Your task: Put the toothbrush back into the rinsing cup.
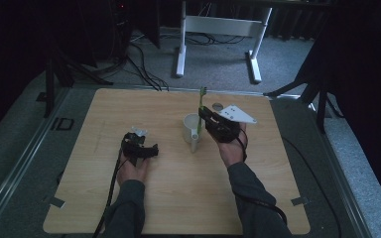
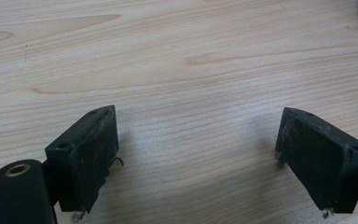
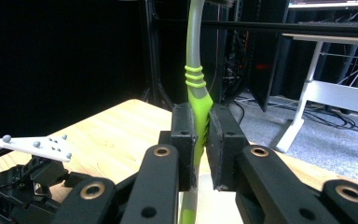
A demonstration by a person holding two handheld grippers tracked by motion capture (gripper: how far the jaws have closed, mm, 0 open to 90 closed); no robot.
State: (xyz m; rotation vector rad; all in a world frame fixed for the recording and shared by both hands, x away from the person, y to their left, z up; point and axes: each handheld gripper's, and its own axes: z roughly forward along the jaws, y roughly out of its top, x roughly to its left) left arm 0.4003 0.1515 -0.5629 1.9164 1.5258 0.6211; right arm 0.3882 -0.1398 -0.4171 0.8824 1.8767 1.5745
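The right tool [image 3: 200, 135] pinches a green toothbrush [image 3: 196, 88] upright, its lower end in the white mug [image 1: 192, 129] just beside it, likely for standing it there. The left tool [image 2: 196, 154] rests spread over bare bench [image 2: 177, 60].

The high view looked forward and down over the whole pale wooden tabletop [image 1: 178, 198]; the left gripper view skimmed it closely; the right gripper view faced outward, level.
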